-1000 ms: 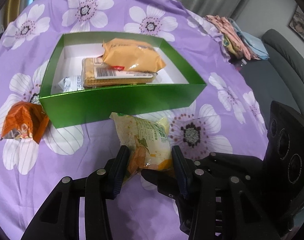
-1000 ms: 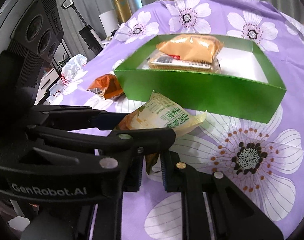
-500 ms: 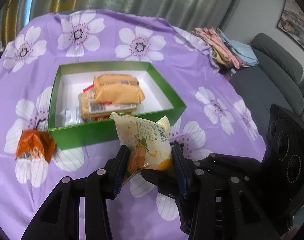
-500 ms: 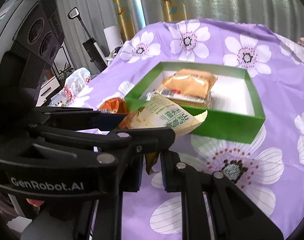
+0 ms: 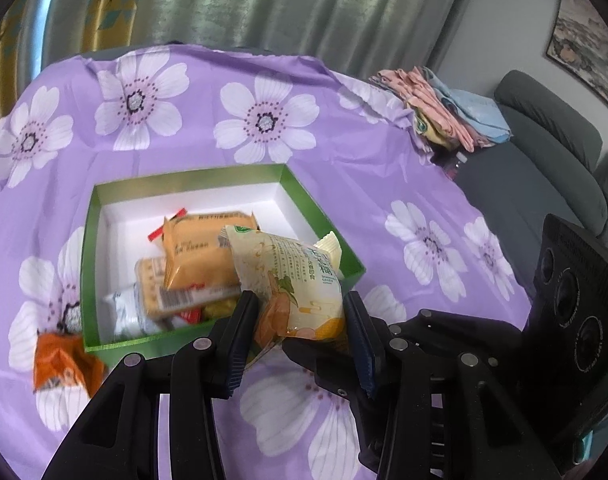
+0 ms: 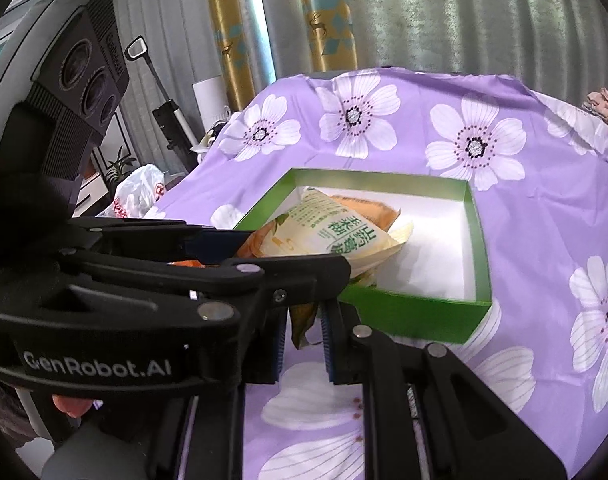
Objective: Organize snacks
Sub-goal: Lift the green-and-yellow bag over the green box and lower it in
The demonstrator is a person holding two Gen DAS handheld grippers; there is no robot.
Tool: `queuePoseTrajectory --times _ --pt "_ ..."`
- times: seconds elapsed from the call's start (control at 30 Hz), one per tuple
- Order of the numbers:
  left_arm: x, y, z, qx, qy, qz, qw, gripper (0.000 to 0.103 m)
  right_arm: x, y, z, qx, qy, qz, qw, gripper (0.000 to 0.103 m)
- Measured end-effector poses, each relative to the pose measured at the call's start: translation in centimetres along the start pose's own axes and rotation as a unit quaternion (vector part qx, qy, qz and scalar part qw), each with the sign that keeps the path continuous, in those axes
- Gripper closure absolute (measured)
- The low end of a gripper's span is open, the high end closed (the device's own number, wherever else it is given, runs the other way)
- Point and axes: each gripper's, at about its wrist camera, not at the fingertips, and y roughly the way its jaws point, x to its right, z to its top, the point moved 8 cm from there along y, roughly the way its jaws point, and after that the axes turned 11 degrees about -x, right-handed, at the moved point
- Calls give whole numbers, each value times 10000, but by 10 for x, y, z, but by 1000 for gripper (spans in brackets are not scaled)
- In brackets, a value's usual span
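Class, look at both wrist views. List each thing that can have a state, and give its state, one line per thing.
Left hand-held gripper: shut on the yellow snack packet.
Right hand-held gripper: open around the packet's tail end.
Yellow snack packet: held aloft, over the box's near edge.
Green box: open, lidless, part filled with snacks.
Orange snack packet: lying outside the box on the cloth.

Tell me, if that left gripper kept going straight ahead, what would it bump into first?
Probably the orange packet piled in the green box; the left gripper holds the yellow snack bag just above its near wall, though depth is unclear.
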Motion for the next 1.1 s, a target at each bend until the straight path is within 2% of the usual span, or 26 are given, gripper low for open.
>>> queuePoseTrajectory --times 0.37,1.1 --pt "-13 28 24 -134 -77 1 9999 58 22 23 16 -76 55 -39 9999 87" --pt "-37 55 33 -349 -302 74 9989 58 33 56 21 -334 141 24 9993 87"
